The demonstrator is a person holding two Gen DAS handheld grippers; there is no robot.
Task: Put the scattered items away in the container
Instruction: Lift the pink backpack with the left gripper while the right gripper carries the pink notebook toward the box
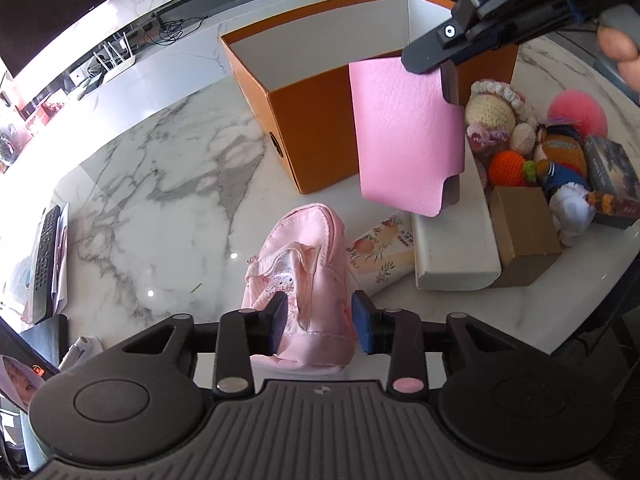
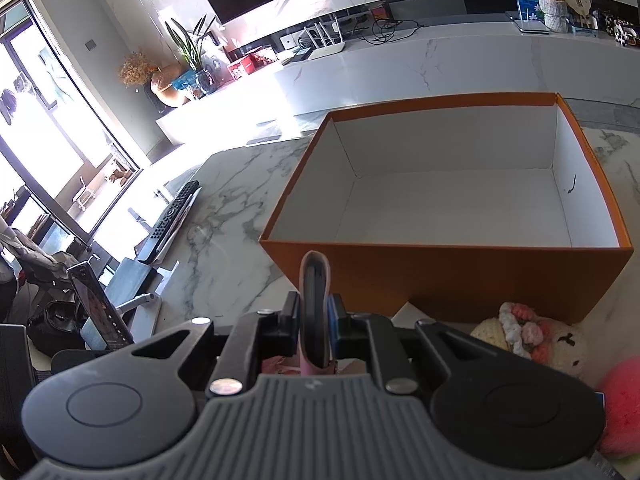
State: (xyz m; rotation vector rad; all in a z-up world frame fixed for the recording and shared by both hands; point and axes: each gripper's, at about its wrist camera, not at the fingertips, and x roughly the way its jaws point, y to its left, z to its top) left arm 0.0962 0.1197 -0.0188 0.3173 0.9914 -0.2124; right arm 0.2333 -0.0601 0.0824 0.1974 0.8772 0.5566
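An open orange box (image 1: 316, 120) with a white inside stands on the marble table; it also shows in the right wrist view (image 2: 448, 272), empty. My right gripper (image 2: 314, 312) is shut on a pink leather case (image 2: 314, 304), seen edge-on. In the left wrist view the case (image 1: 408, 136) hangs from the right gripper (image 1: 440, 64) in front of the box's near wall. My left gripper (image 1: 320, 320) has its pads on both sides of a pink pouch (image 1: 304, 276) lying on the table.
To the right lie a white flat box (image 1: 452, 248), a gold box (image 1: 524, 232), crocheted toys (image 1: 496, 116), a pink pompom (image 1: 576, 110), a dark box (image 1: 612, 176) and a floral carton (image 1: 384, 252). A remote control (image 1: 46, 264) lies at the left table edge.
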